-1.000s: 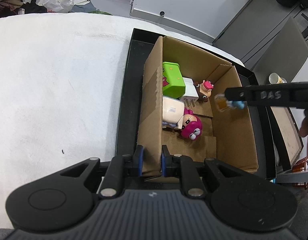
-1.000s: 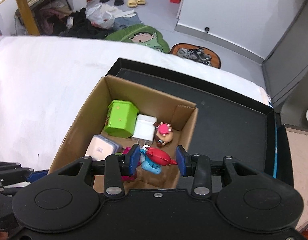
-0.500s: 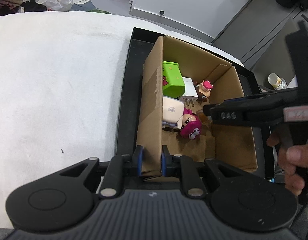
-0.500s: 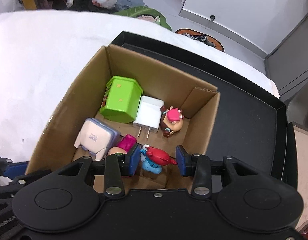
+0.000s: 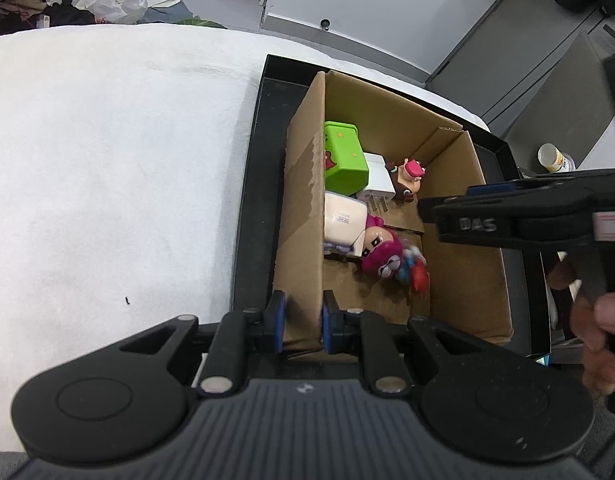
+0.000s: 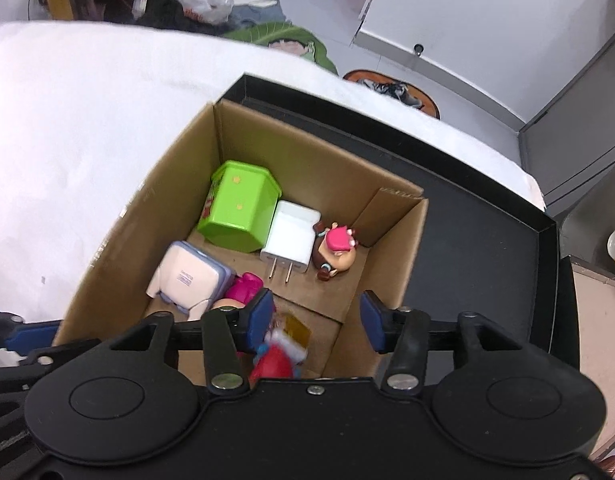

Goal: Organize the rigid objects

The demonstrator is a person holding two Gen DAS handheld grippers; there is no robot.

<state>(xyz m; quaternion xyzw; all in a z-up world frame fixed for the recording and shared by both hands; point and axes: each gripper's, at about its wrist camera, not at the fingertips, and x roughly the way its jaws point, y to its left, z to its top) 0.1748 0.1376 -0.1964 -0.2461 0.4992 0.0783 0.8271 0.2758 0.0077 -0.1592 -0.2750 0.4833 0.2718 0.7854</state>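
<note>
White bedding [image 5: 107, 168] carries a black tray [image 5: 254, 184] with a cardboard box [image 5: 459, 264] standing in it; cluttered floor lies beyond.

Contents, far to near: green tin [image 6: 239, 208], white charger [image 6: 291, 236], small brown figure [image 6: 335, 248], white case [image 6: 187, 280], pink-haired doll [image 5: 381, 256].

Change: the red-and-blue toy [image 6: 279, 356], gripped a moment ago, now blurs below the right gripper [image 6: 317, 316], whose jaws are opening and no longer touch it. It drops beside the doll, so this item is likely stowed.

Left gripper [image 5: 301, 322]: jaws pinching the box's near-left wall [image 5: 307, 216], angled steeply down, steadying it.

Right gripper: angled steeply down over the box's near right; a hand [image 5: 595, 324] holds its handle.
</note>
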